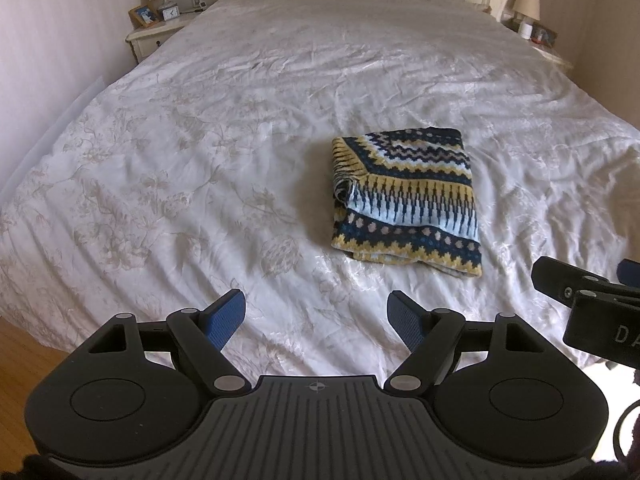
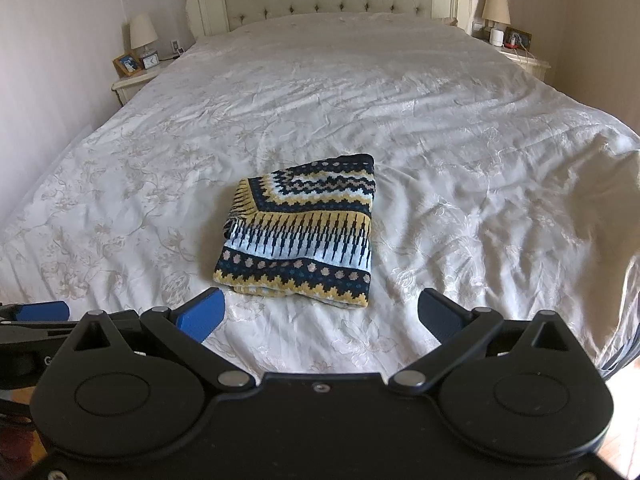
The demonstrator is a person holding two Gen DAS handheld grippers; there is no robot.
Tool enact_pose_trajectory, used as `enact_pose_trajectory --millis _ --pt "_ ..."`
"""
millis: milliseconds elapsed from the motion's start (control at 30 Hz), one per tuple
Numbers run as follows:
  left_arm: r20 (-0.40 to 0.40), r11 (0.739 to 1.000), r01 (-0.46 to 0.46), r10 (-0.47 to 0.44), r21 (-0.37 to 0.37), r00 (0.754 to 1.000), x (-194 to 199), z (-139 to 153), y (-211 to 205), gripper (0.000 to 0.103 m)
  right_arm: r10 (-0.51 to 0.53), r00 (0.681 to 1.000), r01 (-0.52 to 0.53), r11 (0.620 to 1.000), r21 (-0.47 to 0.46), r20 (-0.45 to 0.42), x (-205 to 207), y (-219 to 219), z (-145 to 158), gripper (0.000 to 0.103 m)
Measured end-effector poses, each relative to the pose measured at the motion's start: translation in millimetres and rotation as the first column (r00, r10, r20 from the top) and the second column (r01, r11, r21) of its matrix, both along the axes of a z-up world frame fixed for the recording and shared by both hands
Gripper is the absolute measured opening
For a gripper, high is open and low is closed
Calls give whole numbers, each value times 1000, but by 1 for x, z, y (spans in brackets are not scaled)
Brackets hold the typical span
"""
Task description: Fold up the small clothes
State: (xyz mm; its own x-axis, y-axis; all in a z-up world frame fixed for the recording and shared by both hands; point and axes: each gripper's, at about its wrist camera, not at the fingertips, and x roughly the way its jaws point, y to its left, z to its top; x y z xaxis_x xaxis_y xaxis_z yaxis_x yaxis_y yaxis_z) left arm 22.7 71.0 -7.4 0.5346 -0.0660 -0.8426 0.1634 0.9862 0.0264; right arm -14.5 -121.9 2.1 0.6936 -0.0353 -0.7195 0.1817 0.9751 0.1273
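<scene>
So on the left, the left gripper [image 1: 316,312] hangs over the near edge of the bed [image 1: 200,160], jaws wide apart and empty. Moving right, the patterned sweater [image 1: 404,200] lies on the bedspread already in a neat rectangle, a bit ahead of both grippers and touching neither. The right gripper [image 2: 320,312] faces it more squarely, jaws spread too, nothing in them. Looks like the folding's basically done; next is maybe one tidy-up press, or fetching another garment.

Knitted wool-like sweater [image 2: 298,236] on a faintly glossy, wrinkled cloth bedspread [image 2: 440,128]; matt black plastic grippers with ribbed blue fingers [image 1: 224,318].
</scene>
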Motion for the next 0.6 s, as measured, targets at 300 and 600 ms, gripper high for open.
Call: enact_pose_trajectory --millis 300,600 --pt "-5 1000 17 -17 1 1000 2 -2 -5 78 -13 1000 13 1000 2 -2 0 -2 0 102" --pt "-21 1000 12 -12 1 1000 10 -6 1 78 -21 1000 21 1000 13 -13 5 0 -3 102"
